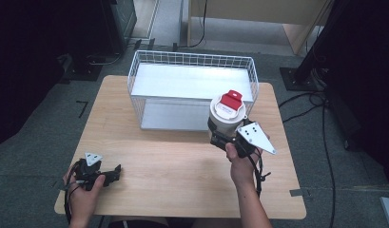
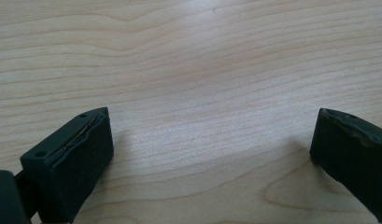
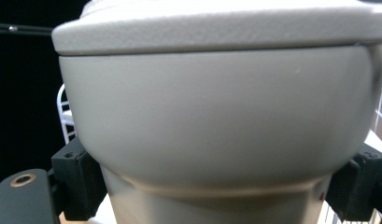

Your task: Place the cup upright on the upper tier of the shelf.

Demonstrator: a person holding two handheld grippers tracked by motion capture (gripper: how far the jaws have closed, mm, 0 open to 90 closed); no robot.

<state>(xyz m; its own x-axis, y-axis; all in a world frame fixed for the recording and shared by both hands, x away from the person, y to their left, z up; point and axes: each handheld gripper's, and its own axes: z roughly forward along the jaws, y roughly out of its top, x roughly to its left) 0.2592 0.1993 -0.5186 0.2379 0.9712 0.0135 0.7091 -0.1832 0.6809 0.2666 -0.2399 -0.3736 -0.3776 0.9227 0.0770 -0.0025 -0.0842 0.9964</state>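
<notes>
Light wood-grain tabletop (image 1: 182,166) on grey floor (image 1: 40,123). Black cables (image 1: 325,142) trail across floor at right. Dark equipment stand base (image 1: 296,78) beyond far right corner.

Left gripper (image 1: 117,169) gapes low; right gripper (image 1: 219,137) raised, clamped.

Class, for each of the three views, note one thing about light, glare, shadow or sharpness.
High view: glare whitens the basket's floor, and the corners go dark. Left gripper view: crisp wood grain on the table, soft shadows beside the open jaws. Right gripper view: the container is so near that it looks soft, against a black background.
</notes>
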